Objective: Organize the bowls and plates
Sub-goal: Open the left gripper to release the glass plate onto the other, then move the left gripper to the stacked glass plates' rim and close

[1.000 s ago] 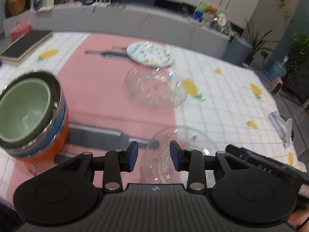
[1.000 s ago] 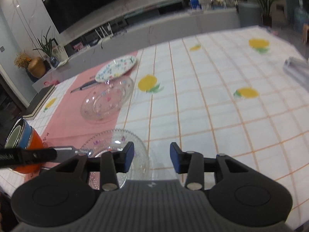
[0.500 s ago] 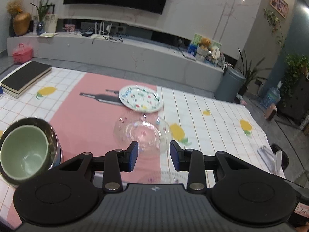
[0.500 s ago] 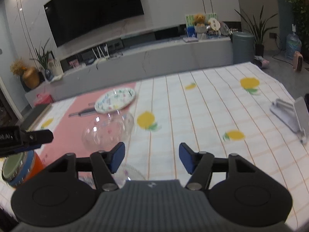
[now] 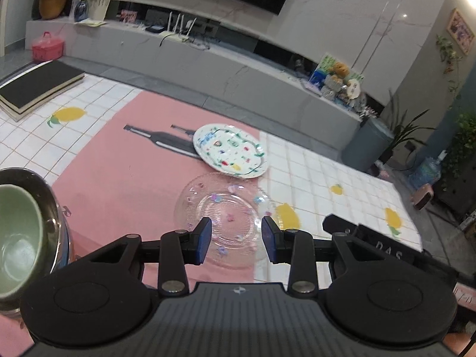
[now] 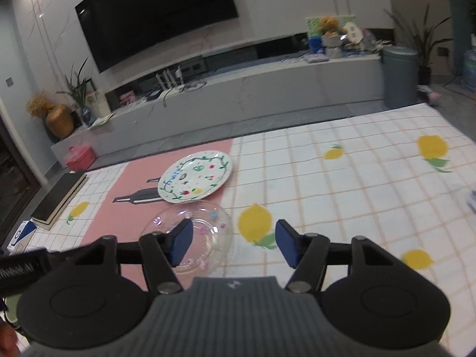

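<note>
- The pink mat [image 5: 125, 178] is lying ahead of both grippers.
- The clear glass plate [image 5: 221, 208] is sitting just beyond the left gripper [image 5: 236, 239], touching the painted plate [image 5: 230, 150] farther ahead.
- The green bowl [image 5: 16, 238] is nesting in the steel bowl [image 5: 55, 208], left of it.
- The left gripper is gaping narrowly, holding nothing.
- The right gripper [image 6: 233, 245] is spreading wider, holding nothing.

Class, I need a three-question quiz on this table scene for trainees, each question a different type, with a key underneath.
1. True or false: the painted plate is stacked on top of the clear glass plate.
2. Multiple choice: the green bowl sits A) alone on the cloth, B) nested inside a metal bowl, C) on the black book.
3. Fill in: the right hand-held gripper has its jaws ____ and holds nothing; so does the left hand-held gripper.

Key: 1 false, the two lie side by side on the tablecloth; 2 B; 3 open.
</note>
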The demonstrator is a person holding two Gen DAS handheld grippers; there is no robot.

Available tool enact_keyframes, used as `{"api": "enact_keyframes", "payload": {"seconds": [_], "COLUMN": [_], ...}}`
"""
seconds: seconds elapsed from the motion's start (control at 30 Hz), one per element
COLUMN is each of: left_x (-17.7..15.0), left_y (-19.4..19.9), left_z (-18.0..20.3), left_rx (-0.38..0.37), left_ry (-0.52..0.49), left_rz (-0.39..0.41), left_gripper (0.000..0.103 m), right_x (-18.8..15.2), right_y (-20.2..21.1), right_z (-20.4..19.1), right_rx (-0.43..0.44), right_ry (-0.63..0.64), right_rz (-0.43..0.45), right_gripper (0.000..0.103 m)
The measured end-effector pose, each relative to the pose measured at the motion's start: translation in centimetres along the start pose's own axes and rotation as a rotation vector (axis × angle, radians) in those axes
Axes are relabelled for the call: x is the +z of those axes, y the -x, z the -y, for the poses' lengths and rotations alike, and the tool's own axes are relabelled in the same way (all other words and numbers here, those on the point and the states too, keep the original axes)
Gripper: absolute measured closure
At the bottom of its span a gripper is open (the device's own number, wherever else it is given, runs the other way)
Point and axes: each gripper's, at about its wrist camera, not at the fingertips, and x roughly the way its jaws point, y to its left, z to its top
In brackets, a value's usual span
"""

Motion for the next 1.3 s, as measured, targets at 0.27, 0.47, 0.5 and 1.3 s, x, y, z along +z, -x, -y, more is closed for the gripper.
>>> {"api": "enact_keyframes", "payload": {"seconds": [0.27,0.47,0.5,1.3], "left_x": [1.6,1.7,1.6,0.4], "left_y": [-4.4,-6.8,-7.1,-10.1], "left_z": [-2.1,-3.0,-3.2,-4.9], "left_rx": [0.079,0.104,0.112,0.09], "left_ry": [0.063,0.055,0.058,0.056], "left_rz": [-0.022,-0.034,-0.036,-0.106], "left_gripper": [0.055,0.055,0.055,0.059], "right_x": [1.5,1.4,1.3,-0.5], "right_y": [-6.7,-9.9,-10.3,-11.7], "right_z": [-0.4,0.2,0.2,1.3], "right_rx": [0.033,0.058,0.059,0.08], "right_ry": [0.033,-0.01,-0.007,-0.049], "right_rz": [-0.092,-0.155,-0.165,-0.199], "right_gripper": [0.05,0.059,0.059,0.079]}}
